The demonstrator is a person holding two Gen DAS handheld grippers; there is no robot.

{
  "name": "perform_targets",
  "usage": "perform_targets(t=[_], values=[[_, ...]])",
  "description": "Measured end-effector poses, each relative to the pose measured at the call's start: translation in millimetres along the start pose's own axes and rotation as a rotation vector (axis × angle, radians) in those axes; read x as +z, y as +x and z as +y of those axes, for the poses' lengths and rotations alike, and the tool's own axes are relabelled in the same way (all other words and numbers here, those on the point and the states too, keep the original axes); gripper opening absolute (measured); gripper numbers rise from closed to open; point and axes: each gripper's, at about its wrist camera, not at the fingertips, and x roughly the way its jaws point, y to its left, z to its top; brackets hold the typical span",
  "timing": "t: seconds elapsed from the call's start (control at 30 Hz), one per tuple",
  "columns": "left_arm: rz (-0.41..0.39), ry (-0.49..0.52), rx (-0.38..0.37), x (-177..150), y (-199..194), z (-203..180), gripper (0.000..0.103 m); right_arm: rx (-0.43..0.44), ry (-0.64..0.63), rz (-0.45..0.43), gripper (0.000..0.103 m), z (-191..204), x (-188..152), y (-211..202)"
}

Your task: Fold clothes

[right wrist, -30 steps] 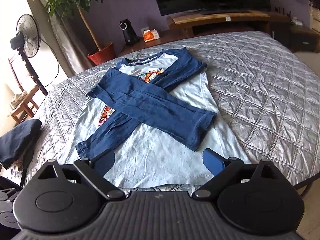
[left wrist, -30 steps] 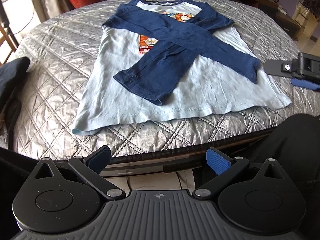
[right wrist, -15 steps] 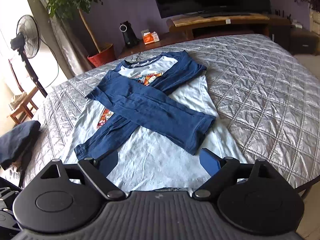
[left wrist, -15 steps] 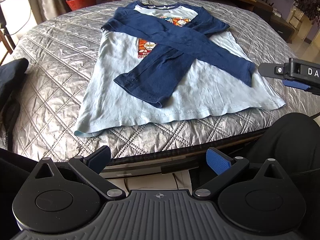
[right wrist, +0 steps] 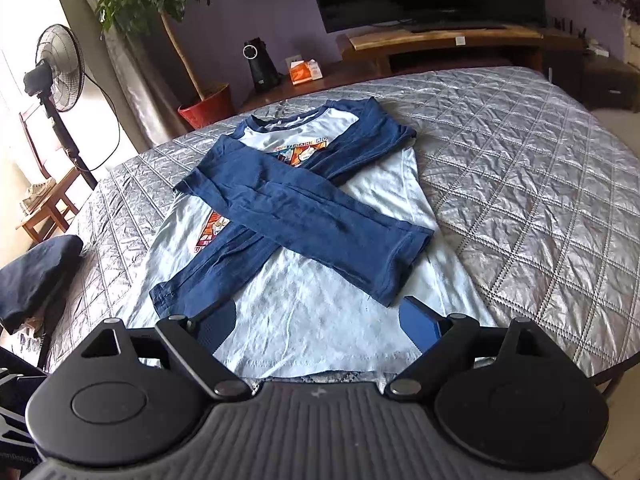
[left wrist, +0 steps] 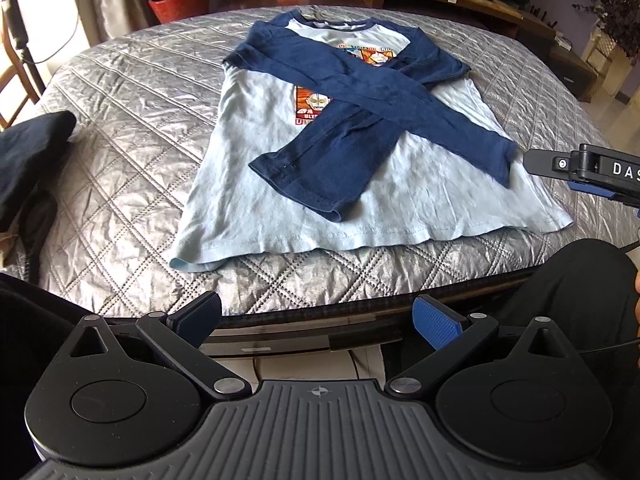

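A light blue shirt (left wrist: 256, 152) with dark blue long sleeves lies flat on the silver quilted table (left wrist: 132, 92), front up. Both sleeves (left wrist: 360, 128) are folded across the chest and cross each other. The shirt also shows in the right wrist view (right wrist: 304, 312). My left gripper (left wrist: 318, 316) is open and empty, below the table's near edge in front of the shirt's hem. My right gripper (right wrist: 316, 324) is open and empty, over the shirt's lower right part near the hem. It also shows at the right edge of the left wrist view (left wrist: 592, 172).
A dark folded garment (left wrist: 28, 160) lies at the table's left edge. Beyond the table are a red plant pot (right wrist: 208, 104), a standing fan (right wrist: 60, 64), a TV bench (right wrist: 460, 40) and a black speaker (right wrist: 260, 64). The person's dark-clad leg (left wrist: 580, 280) is by the near right edge.
My right gripper has moved forward over the shirt's hem. My left gripper has shifted left and a little closer to the table edge. Both stay open.
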Motion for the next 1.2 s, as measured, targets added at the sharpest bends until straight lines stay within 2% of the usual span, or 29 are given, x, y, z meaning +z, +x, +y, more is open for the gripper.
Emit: perform_targets(t=[1.2], values=[[0.001,0.06,0.024,-6.2,-1.6,-6.3,0.102,-0.006,-0.005,0.024,0.089,0.4,0.6,3.6]])
